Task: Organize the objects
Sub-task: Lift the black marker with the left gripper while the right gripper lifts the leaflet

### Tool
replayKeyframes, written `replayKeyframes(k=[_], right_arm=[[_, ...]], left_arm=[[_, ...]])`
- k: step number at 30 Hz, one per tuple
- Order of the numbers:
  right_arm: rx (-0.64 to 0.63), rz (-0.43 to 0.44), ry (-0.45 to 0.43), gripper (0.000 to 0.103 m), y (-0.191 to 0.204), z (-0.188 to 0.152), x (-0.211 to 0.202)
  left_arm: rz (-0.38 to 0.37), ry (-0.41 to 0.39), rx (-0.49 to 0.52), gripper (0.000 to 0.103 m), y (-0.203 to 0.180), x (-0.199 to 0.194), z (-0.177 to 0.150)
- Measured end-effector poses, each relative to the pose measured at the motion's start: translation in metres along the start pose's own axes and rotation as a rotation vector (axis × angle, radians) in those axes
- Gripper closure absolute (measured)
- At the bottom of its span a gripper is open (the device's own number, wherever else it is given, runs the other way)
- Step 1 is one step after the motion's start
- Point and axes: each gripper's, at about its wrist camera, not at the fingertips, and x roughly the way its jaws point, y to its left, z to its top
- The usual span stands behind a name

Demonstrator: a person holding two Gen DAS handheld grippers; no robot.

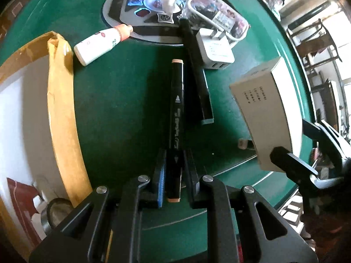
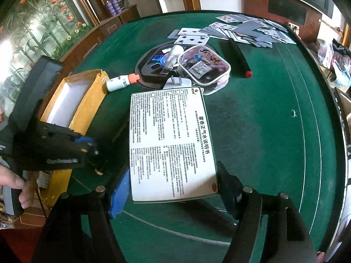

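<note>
Both wrist views close, facing across green table (image 1: pixel 122 92); share white bottle (image 2: pixel 119 82).

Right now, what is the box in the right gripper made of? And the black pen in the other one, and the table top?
The box looks like thin cardboard: flat printed faces, sharp folded edges, slight sheen. The black pen, a marker with peach end caps, seems to be smooth plastic, since light glints along its barrel. The table top looks like green felt: matte and fuzzy, with printed white lines.
</note>
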Motion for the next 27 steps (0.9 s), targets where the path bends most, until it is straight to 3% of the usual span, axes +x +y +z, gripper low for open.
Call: replayKeyframes(k=[4,11,27], right_arm=[[0.012,-0.003,-0.006,0.031,0.001,-0.001,-0.001],[0.042,-0.017,-0.010,0.031,0.001,-0.009,-0.007],[0.047,-0.007,-0.021,0.031,0.029,-0.004,-0.009]], left_arm=[[0.067,-0.016,0.057,0.089,-0.010,0.001,0.011],[0.099,-0.028,0.125,0.089,-0.017,0.005,0.021],[-0.034,-0.134,0.004,0.089,0.033,-0.051,-0.011]])
